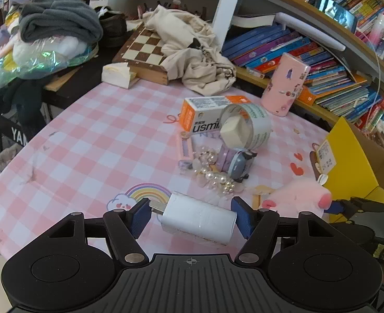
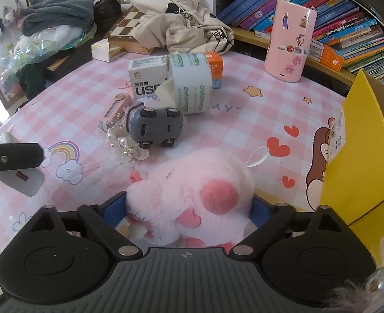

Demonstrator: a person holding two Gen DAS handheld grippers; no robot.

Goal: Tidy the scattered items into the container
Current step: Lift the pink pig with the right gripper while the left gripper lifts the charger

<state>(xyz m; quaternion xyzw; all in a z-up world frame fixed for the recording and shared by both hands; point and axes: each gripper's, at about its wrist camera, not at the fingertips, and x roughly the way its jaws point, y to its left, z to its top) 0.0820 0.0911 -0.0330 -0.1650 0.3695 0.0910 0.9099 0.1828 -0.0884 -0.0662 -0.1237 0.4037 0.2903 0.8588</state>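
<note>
Left tongs (image 1: 190, 215) clamp my white charger (image 1: 198, 217) endwise, lifted for yellow box (image 2: 361, 156). Right tongs (image 2: 189, 206) straddle pink plush (image 2: 192, 187); grip uncertain.

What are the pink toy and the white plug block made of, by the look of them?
The pink toy looks like plush fabric: its surface is fuzzy, with soft rounded edges and darker pink patches. The white plug block looks like hard plastic with a smooth, slightly scuffed, faintly glossy shell; a small metal connector sticks out of one end. Neither can be confirmed by sight alone.
</note>
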